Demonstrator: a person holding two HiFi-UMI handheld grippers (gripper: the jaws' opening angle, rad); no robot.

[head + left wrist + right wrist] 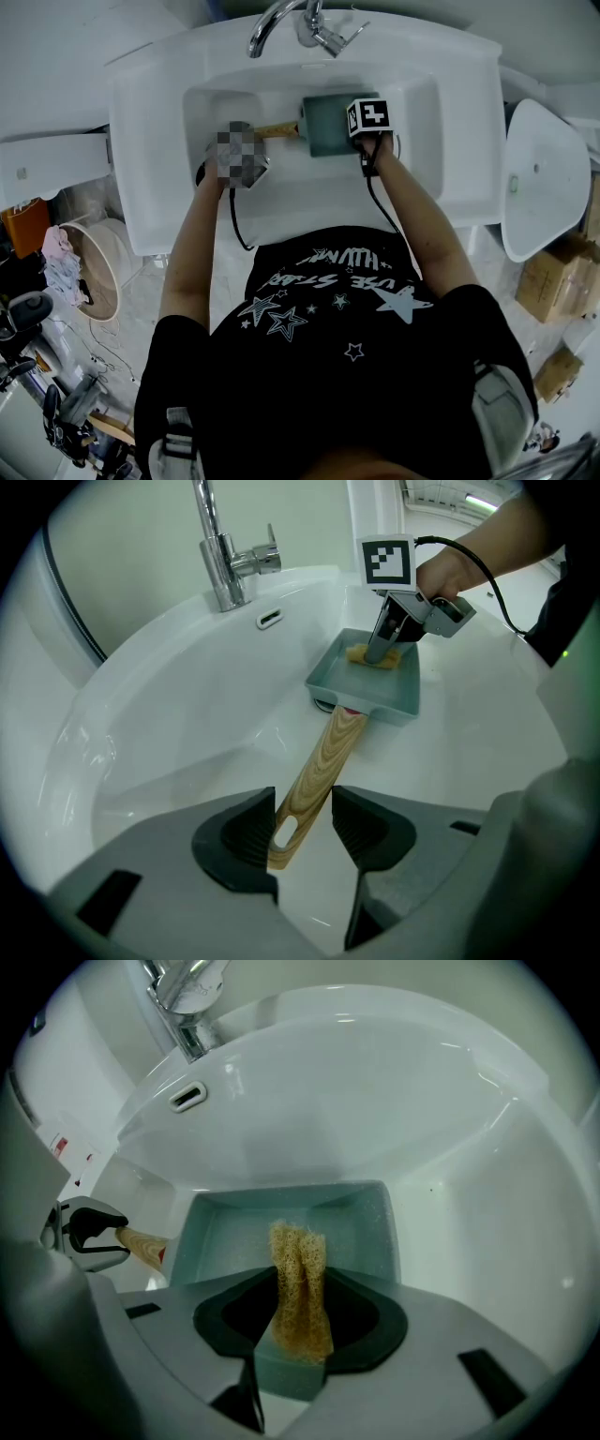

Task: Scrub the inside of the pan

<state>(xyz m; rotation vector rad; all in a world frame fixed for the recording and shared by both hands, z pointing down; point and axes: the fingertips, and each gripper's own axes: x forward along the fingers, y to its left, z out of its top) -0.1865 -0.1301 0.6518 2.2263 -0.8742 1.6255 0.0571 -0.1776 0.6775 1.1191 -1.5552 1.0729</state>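
The pan [325,127] lies in the sink [150,141], toward twelve o'clock in the head view, its wooden handle [323,761] pointing to nine o'clock. The left tongs [303,803] are clamped on that handle. The right tongs [300,1302] are clamped on a sponge [298,1251] set against the pan's floor. Scrubbing looks under way; no dirt or suds show, so how much remains I cannot tell.

Head camera is looking steeply down onto the sink [159,112]; both gripper cameras are riding close, peering along their jaws, sharing the pan [323,131] and the tap [281,19].
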